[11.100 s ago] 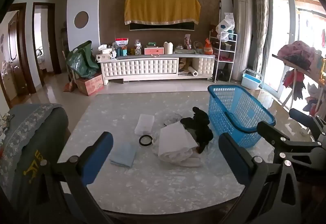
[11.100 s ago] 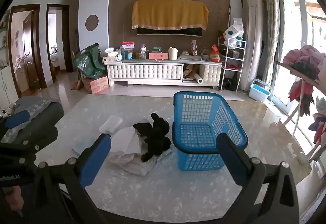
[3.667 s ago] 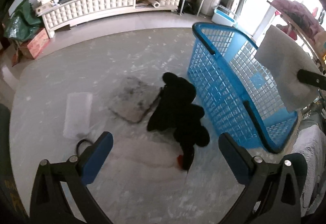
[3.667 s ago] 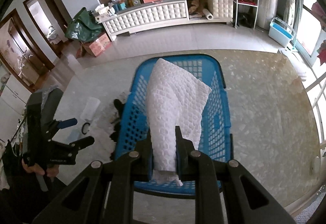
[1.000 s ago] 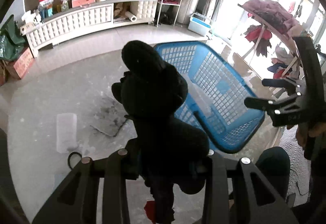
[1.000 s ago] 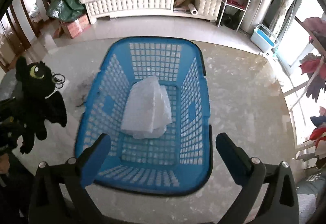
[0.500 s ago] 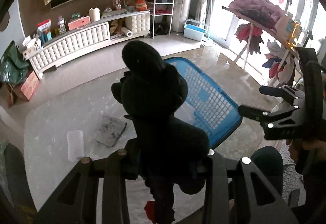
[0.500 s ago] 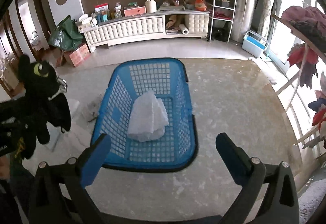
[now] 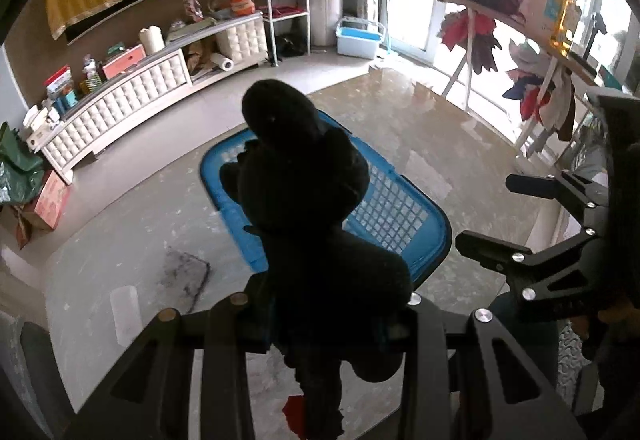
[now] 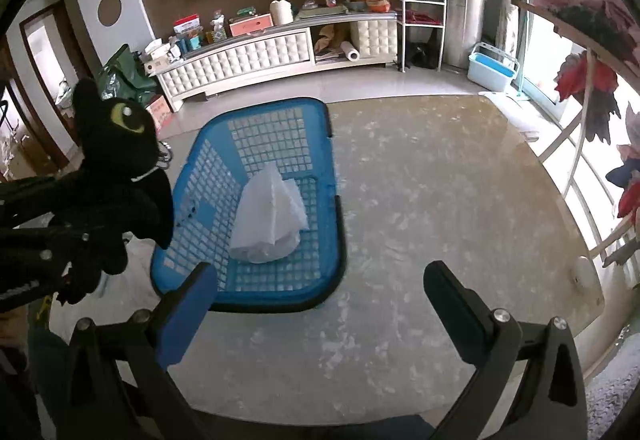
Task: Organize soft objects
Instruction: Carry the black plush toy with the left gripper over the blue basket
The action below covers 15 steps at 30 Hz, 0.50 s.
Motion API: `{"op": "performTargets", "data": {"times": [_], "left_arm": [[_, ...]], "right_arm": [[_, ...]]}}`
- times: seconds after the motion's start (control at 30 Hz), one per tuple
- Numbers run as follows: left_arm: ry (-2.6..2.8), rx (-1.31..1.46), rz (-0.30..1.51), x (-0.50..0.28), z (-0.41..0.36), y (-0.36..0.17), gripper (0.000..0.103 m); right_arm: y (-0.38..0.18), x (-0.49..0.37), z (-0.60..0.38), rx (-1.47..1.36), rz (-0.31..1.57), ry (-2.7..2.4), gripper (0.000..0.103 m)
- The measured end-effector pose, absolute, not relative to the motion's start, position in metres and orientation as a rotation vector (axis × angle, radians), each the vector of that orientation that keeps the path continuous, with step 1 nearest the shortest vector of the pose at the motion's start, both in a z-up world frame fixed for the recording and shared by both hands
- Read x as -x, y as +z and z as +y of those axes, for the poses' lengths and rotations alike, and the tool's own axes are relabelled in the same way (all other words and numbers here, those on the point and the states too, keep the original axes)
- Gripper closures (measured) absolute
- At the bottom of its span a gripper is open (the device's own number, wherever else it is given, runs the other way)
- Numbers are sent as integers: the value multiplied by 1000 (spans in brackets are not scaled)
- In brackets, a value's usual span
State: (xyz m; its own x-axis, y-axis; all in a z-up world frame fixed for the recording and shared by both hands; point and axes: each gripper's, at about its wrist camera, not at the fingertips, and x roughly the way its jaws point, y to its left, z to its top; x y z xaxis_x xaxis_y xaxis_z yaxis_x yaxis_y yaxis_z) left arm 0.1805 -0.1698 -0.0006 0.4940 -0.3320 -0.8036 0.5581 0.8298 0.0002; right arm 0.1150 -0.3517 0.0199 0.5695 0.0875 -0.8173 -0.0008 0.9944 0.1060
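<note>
My left gripper (image 9: pixel 328 324) is shut on a black plush dragon (image 9: pixel 308 200) and holds it high above the marble table, over the near left side of the blue basket (image 9: pixel 420 240). From the right wrist view the plush (image 10: pixel 116 176) hangs at the left, beside the basket (image 10: pixel 336 240). A white quilted cloth (image 10: pixel 272 220) lies inside the basket. My right gripper (image 10: pixel 320 292) is open and empty, just in front of the basket; it also shows in the left wrist view (image 9: pixel 520 224).
A grey mat (image 9: pixel 184 272) and a white flat packet (image 9: pixel 126 308) lie on the table (image 10: pixel 440 200) left of the basket. A drying rack with clothes (image 10: pixel 592 40) stands at the right. A white TV cabinet (image 10: pixel 260 52) is beyond.
My left gripper has lifted the plush higher and carried it toward the basket. My right gripper has pulled back from the basket and stays open.
</note>
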Motion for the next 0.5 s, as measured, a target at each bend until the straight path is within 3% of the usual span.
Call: {"op": "performTargets", "data": {"times": [0.5], "left_arm": [[-604, -341, 1025, -225, -217, -56, 69]], "right_arm": [[0, -127, -368, -148, 995, 13, 0]]}}
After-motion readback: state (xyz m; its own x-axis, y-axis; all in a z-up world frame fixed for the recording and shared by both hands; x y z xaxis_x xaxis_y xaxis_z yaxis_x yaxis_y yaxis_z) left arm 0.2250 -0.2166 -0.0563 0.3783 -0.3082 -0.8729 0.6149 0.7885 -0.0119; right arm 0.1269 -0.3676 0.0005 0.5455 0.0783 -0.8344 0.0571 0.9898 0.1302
